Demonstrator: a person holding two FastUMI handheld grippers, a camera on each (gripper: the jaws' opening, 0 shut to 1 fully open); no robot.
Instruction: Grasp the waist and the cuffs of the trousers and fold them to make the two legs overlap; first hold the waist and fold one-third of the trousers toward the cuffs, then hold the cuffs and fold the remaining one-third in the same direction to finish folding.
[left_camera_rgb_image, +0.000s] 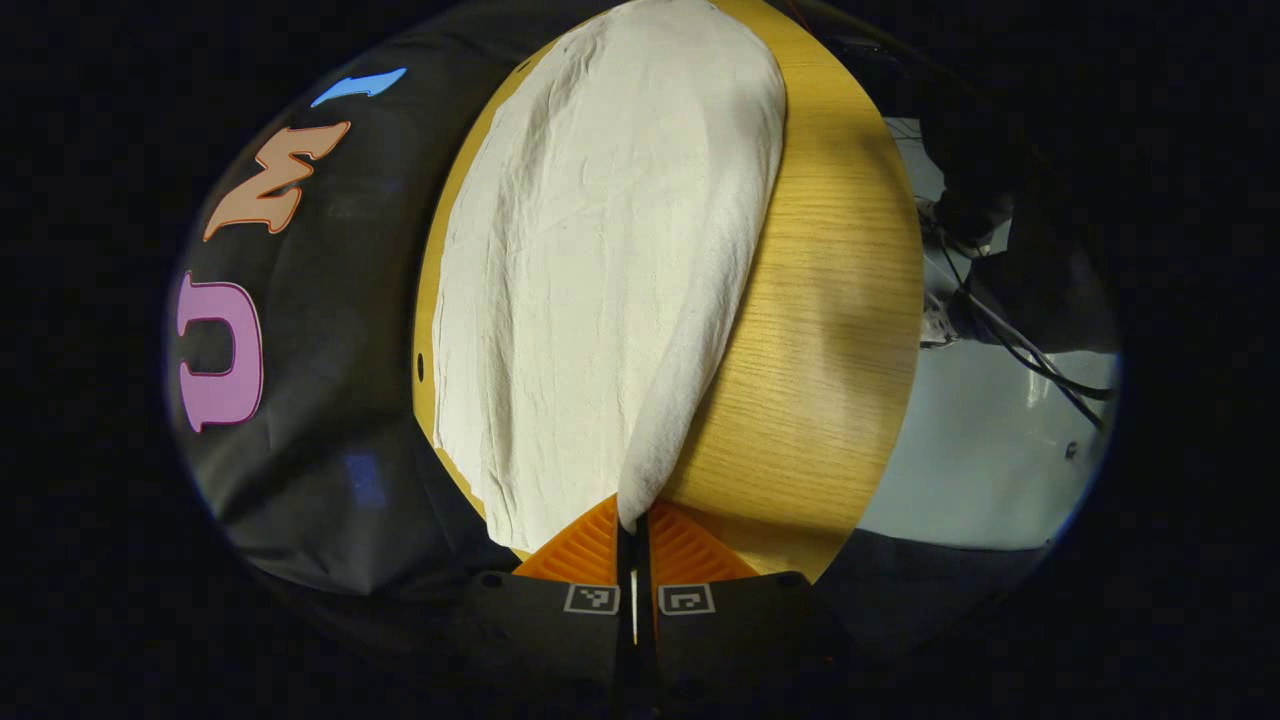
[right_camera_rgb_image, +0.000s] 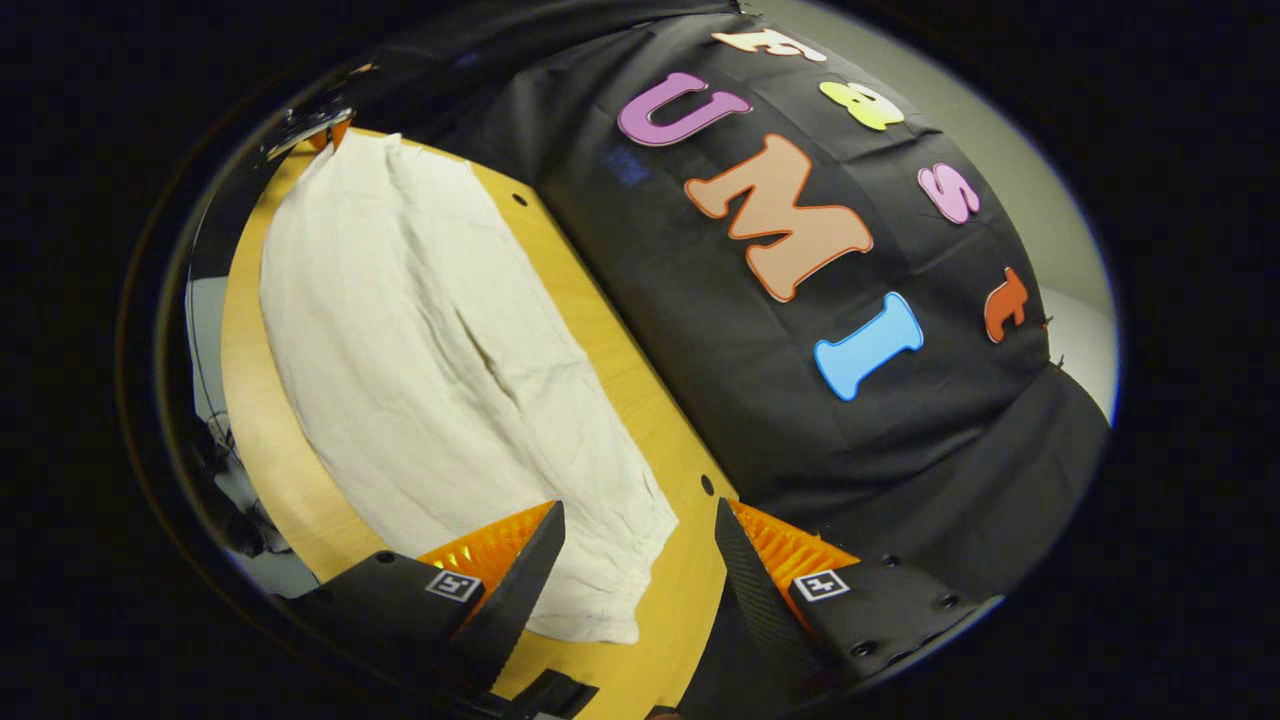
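Observation:
The white trousers (left_camera_rgb_image: 600, 260) lie lengthwise on the round-edged wooden table (left_camera_rgb_image: 820, 300), the legs stacked into one long strip. My left gripper (left_camera_rgb_image: 632, 522) is shut on the near end of the trousers, pinching a raised fold of the cloth's right edge. In the right gripper view the trousers (right_camera_rgb_image: 420, 360) run from the far top left down toward me. My right gripper (right_camera_rgb_image: 635, 545) stands open just above their near end, with the cloth's hem lying between the fingers and untouched. The left gripper (right_camera_rgb_image: 322, 130) shows small at the far end of the cloth.
The black cloth wall (right_camera_rgb_image: 800, 420) hangs right along the table's far side (right_camera_rgb_image: 640, 400). Past the table's other edge is pale floor with cables and dark gear (left_camera_rgb_image: 1000, 330). Bare wood (right_camera_rgb_image: 270, 450) borders the trousers on both sides.

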